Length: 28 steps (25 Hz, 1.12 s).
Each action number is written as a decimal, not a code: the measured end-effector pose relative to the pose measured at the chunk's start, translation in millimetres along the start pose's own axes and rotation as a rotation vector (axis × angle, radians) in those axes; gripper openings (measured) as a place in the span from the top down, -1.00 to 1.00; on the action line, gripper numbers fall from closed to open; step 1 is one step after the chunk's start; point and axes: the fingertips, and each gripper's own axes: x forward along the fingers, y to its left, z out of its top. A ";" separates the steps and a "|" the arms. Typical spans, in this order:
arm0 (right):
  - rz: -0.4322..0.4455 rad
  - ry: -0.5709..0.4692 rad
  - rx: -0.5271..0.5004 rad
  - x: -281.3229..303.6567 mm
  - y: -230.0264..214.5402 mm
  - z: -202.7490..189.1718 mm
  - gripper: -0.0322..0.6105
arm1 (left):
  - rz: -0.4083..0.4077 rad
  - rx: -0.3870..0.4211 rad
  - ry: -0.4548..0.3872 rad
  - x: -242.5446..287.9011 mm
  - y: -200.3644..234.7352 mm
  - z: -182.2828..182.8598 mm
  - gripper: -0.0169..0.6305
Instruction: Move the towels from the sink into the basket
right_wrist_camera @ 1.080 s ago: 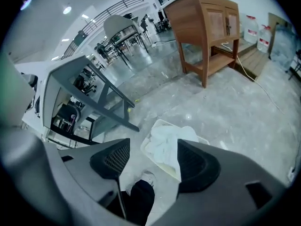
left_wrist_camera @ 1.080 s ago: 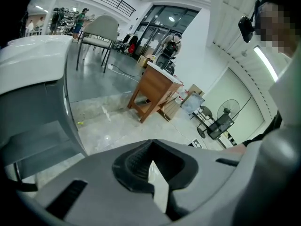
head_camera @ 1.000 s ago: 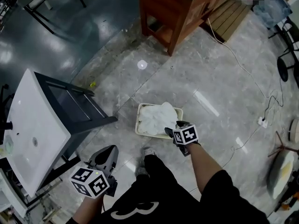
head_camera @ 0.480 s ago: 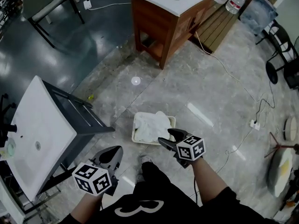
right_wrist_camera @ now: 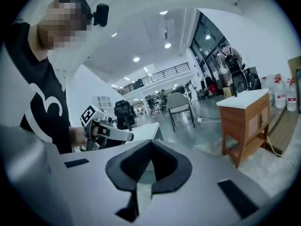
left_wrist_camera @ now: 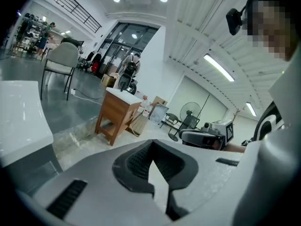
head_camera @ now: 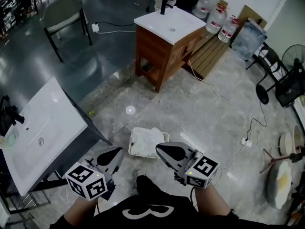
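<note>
Left gripper: The left gripper [head_camera: 114,152] was held low at the left of the head view, above the floor and just in front of the person's body. In the left gripper view its jaws [left_wrist_camera: 151,157] were pressed together, with nothing between them.
Right gripper: The right gripper [head_camera: 161,148] was held at the right, level with the left one, its tip over the near edge of the basket as the head view showed it. In the right gripper view its jaws [right_wrist_camera: 149,149] met tip to tip and held nothing.
Towels: The white towels [head_camera: 145,141] lay crumpled in a heap inside the basket.
Basket: The pale basket [head_camera: 131,146] stood on the grey marbled floor [head_camera: 200,109], ahead of the person and between the two grippers in the head view.
Sink: The white sink [head_camera: 43,123] sat on a dark stand at the left, well apart from the basket, with a dark tap [head_camera: 12,113] at its far edge.
Second basin: A wooden cabinet [head_camera: 157,46] with a white basin top stood farther off, beyond the basket.
Surroundings: A grey chair [head_camera: 62,13] stood on the darker floor at the top left, water bottles [head_camera: 217,18] behind the cabinet, a fan [head_camera: 291,73] at the right, and a white cable [head_camera: 214,94] ran across the floor.
Person: The person wore a black shirt [head_camera: 143,211] with a white figure on it.
</note>
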 end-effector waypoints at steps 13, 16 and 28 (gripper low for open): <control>-0.011 -0.164 -0.107 -60.6 140.8 83.5 0.89 | -0.115 0.190 -0.218 -123.8 -119.6 51.3 0.93; -0.016 -0.205 -0.117 -69.3 158.4 89.5 0.89 | -0.129 0.233 -0.241 -140.6 -140.1 54.5 0.93; -0.047 -0.224 -0.141 -81.3 183.8 85.9 0.89 | -0.146 0.301 -0.268 -164.5 -161.6 50.2 0.93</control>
